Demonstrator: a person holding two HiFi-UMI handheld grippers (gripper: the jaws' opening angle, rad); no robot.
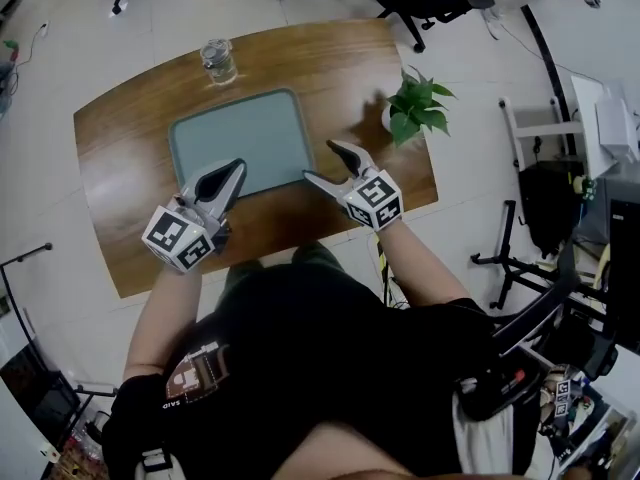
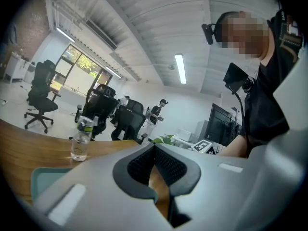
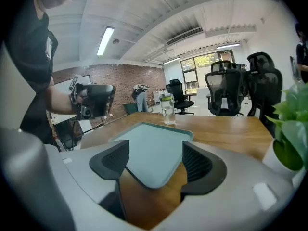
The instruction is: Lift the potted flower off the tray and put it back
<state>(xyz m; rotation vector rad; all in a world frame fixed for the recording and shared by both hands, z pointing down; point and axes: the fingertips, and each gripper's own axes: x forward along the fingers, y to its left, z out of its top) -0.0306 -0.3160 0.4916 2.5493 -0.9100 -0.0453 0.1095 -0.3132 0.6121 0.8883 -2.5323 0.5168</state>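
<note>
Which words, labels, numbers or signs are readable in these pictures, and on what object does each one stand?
No text can be read for certain.
Bottle label: too small to read.
Sleeve print: too blurred to read.
Left cube and right cube: square patterns, no words.

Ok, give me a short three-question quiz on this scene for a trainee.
1. True or false: the potted flower stands on the tray.
2. Which gripper's jaws stand apart with nothing between them?
3. What stands beyond the tray's far edge? A mug, B bottle, C bowl.
Key: 1 false, the potted flower stands on the table, right of the tray. 2 the right gripper. 3 B.
</note>
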